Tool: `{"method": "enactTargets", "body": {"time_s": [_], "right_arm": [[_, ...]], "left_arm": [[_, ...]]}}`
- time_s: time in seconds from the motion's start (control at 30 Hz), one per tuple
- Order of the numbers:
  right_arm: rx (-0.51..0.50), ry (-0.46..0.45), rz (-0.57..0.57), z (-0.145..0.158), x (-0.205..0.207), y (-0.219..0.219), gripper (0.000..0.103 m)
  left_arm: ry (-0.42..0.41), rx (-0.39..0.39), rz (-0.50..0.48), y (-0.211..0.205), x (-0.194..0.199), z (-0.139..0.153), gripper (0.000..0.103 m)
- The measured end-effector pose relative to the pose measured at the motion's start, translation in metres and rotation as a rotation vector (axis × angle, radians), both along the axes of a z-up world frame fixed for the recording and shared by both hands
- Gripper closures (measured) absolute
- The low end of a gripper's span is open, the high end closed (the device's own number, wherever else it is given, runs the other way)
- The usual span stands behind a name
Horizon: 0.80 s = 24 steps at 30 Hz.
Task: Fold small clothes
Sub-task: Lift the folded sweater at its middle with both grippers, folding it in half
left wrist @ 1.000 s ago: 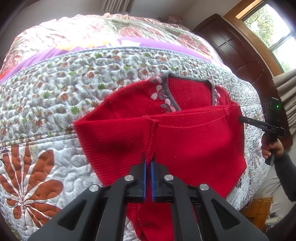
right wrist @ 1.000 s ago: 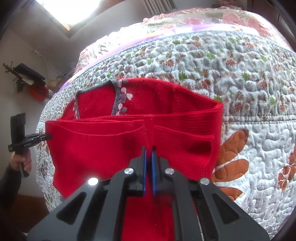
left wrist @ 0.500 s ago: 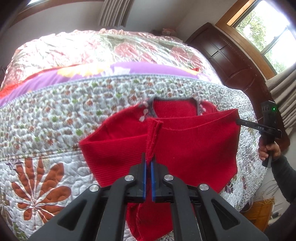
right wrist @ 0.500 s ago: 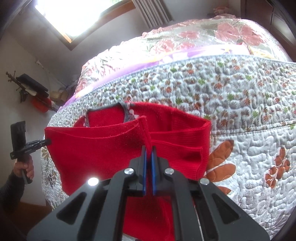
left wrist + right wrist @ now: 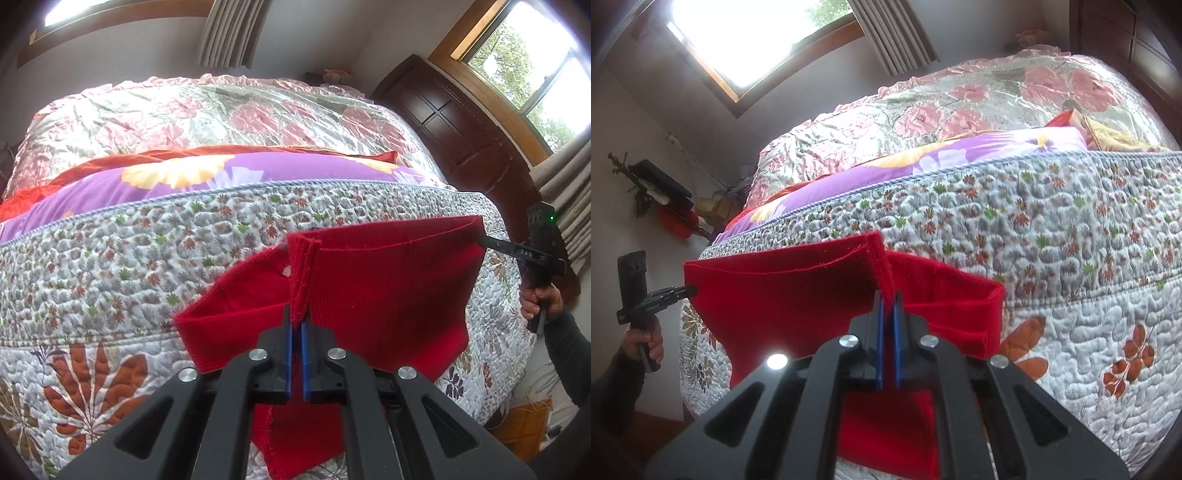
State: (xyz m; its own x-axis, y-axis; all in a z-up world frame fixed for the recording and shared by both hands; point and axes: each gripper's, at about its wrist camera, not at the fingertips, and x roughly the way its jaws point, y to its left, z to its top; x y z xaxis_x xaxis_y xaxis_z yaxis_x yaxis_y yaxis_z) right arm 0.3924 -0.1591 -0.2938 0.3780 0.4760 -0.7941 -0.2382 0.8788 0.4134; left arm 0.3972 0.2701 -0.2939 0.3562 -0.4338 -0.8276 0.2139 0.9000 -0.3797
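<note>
L wrist view: 1 red knit garment point(image 5: 369, 295) held up over front edge of quilted bedspread point(image 5: 129, 258). Left gripper point(image 5: 295, 325) clamped narrow on a bunched seam of the hem; right gripper point(image 5: 480, 240) pinches the far top corner, person's hand point(image 5: 541, 301) on its grip. Bed beyond is open.

R wrist view: right gripper point(image 5: 888, 306) closed on garment's ribbed edge; fabric stretched taut to left gripper point(image 5: 685, 291). 2 grippers, 1 garment.

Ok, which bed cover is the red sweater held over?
The quilted cover with small flowers and orange leaves, at the near edge. The purple sheet and shiny rose spread lie farther back, clear of the red sweater.
</note>
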Motion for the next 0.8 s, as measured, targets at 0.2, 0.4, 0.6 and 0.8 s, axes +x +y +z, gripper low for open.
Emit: {"method": "enactTargets", "body": {"time_s": [0.2, 0.4, 0.6, 0.8], "right_arm": [[-0.002, -0.003, 0.003, -0.004, 0.015, 0.004, 0.1], [-0.009, -0.003, 0.005, -0.013, 0.029, 0.007, 0.1], [-0.019, 0.013, 0.004, -0.026, 0.044, 0.007, 0.1], [-0.027, 0.034, 0.0, -0.046, 0.056, 0.006, 0.1]], "left_arm": [[0.001, -0.008, 0.0, 0.005, 0.014, -0.007, 0.1], [0.02, -0.02, -0.001, 0.01, 0.032, -0.022, 0.1], [0.04, -0.03, -0.011, 0.014, 0.047, -0.037, 0.1], [0.089, -0.039, -0.008, 0.021, 0.062, -0.07, 0.1]]}}
